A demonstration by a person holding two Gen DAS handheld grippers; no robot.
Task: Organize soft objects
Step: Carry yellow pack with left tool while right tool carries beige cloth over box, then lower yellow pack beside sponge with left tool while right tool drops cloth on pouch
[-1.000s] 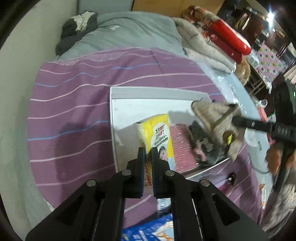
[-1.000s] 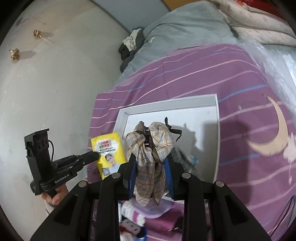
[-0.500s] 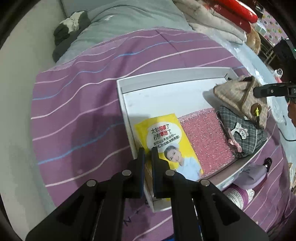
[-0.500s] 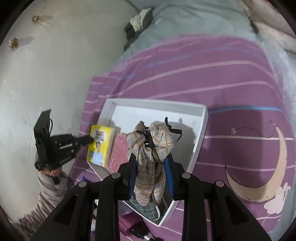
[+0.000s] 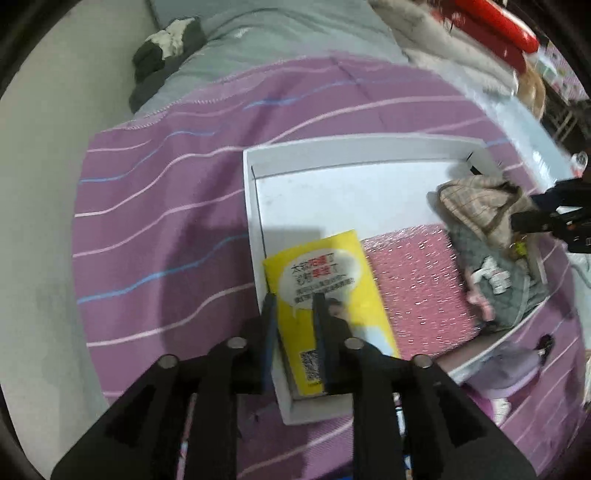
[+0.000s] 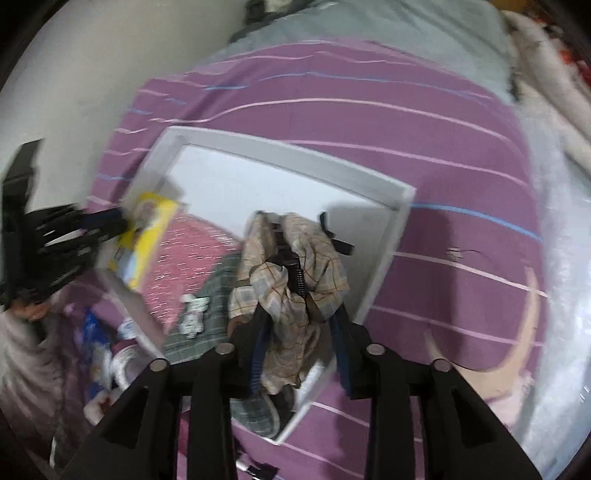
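Note:
A white tray [image 5: 332, 155] lies on the purple striped blanket. A yellow packet [image 5: 332, 266] rests flat in its near left corner. My left gripper [image 5: 293, 306] is opening around the packet's lower end, and its pads stand off it. Beside the packet lie a pink bubble mailer [image 5: 413, 280] and a grey checked pouch [image 5: 495, 280]. My right gripper [image 6: 299, 325] holds a beige plaid pouch [image 6: 295, 251] over the tray [image 6: 280, 155], just above the grey pouch [image 6: 210, 317]. Its jaws are starting to open, with the cloth still pinched between them.
The purple blanket [image 5: 166, 221] covers the bed, with a grey duvet [image 5: 277, 33] behind it and a pale wall on the left. Lilac items [image 5: 506, 369] and a blue pack [image 6: 96, 332] lie outside the tray's near edge. Red pillows [image 5: 495, 26] are stacked at the far right.
The left gripper laid the yellow packet flat in the tray and its jaws parted. The right gripper sank and rolled with the plaid pouch, down over the tray's right side.

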